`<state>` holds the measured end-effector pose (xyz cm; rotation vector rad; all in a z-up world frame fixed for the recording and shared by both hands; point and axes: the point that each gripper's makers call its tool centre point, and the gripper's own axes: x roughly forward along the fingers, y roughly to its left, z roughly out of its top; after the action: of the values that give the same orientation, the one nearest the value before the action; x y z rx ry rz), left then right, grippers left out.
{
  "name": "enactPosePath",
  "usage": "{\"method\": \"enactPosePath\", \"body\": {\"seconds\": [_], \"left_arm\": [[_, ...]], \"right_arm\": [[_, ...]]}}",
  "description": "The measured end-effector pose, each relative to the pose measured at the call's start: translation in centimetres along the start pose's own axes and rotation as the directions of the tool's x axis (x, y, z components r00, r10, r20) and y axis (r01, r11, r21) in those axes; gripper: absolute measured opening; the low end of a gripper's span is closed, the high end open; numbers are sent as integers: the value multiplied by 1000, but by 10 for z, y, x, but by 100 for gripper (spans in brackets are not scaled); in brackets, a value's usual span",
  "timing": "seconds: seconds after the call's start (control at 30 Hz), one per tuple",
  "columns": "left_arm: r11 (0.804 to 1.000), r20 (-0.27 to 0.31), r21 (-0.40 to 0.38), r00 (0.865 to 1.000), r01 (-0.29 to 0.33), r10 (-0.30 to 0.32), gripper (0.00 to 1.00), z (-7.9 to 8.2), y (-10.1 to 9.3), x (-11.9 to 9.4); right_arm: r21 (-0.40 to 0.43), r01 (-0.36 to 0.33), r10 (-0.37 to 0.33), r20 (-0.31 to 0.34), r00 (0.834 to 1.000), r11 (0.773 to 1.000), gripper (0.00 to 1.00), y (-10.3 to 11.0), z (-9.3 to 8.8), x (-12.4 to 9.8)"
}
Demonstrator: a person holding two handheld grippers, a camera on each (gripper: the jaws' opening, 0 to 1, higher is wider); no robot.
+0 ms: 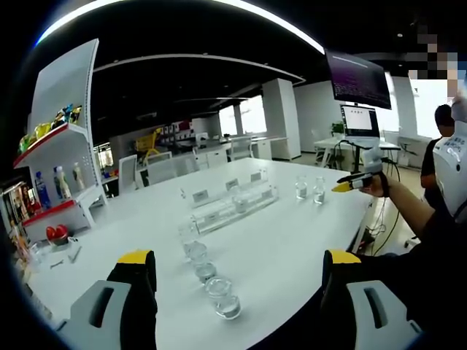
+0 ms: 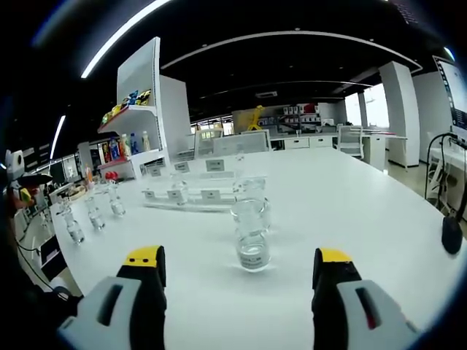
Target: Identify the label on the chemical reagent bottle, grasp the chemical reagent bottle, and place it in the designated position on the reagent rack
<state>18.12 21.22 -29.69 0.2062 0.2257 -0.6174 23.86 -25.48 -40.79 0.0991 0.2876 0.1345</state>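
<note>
Left gripper (image 1: 235, 271), jaws wide apart and holding nothing, faces four clear reagent bottles (image 1: 206, 271) lined up on the white table (image 1: 292, 248); behind them is the clear reagent rack (image 1: 233, 204). Right gripper (image 2: 238, 270), equally open and empty, faces two bottles (image 2: 252, 235).

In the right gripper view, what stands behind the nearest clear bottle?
Directly behind the nearest bottle stands a second clear bottle, partly covered by it. Farther back stands the clear reagent rack with its label cards.

Clear reagent bottle (image 2: 252, 235) stands upright on the table before the clear rack (image 2: 197, 191).
</note>
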Motion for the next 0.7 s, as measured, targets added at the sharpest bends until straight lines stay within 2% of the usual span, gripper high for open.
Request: {"method": "enactPosePath", "body": {"seconds": [0.7], "left_arm": [[1000,-4,1,1000,-4,4,94,-1,1,0]], "right_arm": [[-8,-4,4,-9,1000,1000,77,0,-3,4]]}}
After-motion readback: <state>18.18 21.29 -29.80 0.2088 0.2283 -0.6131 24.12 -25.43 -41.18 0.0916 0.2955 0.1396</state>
